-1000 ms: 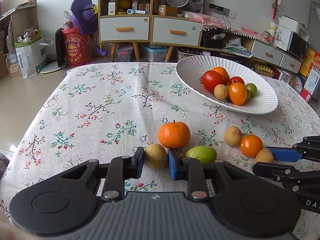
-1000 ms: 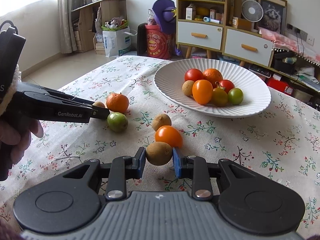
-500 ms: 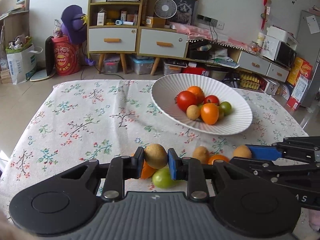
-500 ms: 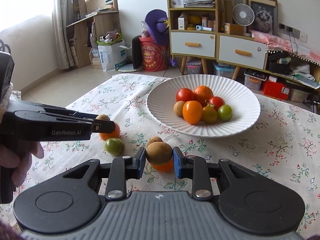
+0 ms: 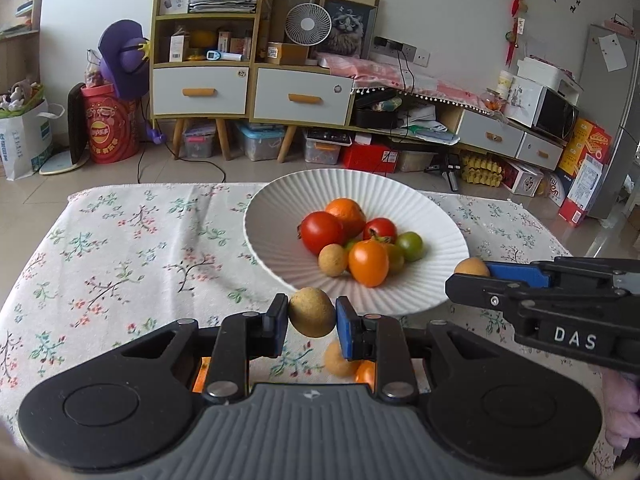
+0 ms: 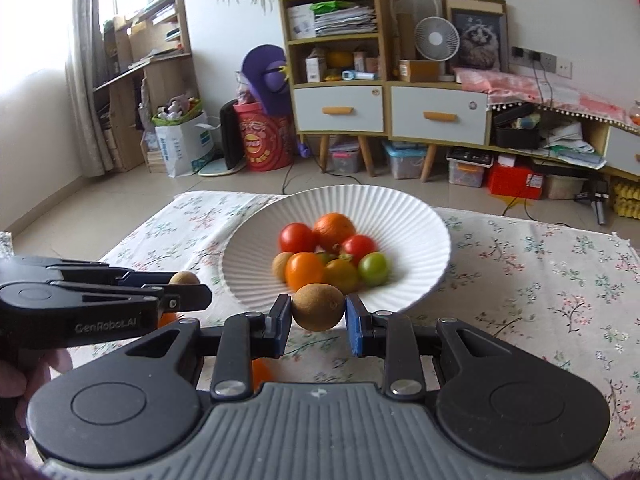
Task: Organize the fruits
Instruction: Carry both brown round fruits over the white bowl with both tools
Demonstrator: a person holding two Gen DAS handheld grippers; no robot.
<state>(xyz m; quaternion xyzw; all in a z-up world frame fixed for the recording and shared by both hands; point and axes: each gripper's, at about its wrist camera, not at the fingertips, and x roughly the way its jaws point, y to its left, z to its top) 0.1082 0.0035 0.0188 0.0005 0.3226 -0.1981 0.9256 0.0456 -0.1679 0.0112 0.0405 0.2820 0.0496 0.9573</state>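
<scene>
Left gripper (image 5: 311, 317) clamped on a round tan-brown fruit (image 5: 311, 312), held above the floral-cloth bench (image 5: 120, 248) short of the white ribbed bowl (image 5: 440, 236). Right gripper (image 6: 318, 313) likewise grips its own brown fruit (image 6: 318, 306). Risks: the grippers run side by side and could clash; dropped fruit may roll off the pile in the bowl. Open bench on both sides.

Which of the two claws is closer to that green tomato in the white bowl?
Right, I'd judge. The green tomato lies on the bowl's right side, where the right gripper reaches the rim; the left gripper hangs before the near rim, further left.
</scene>
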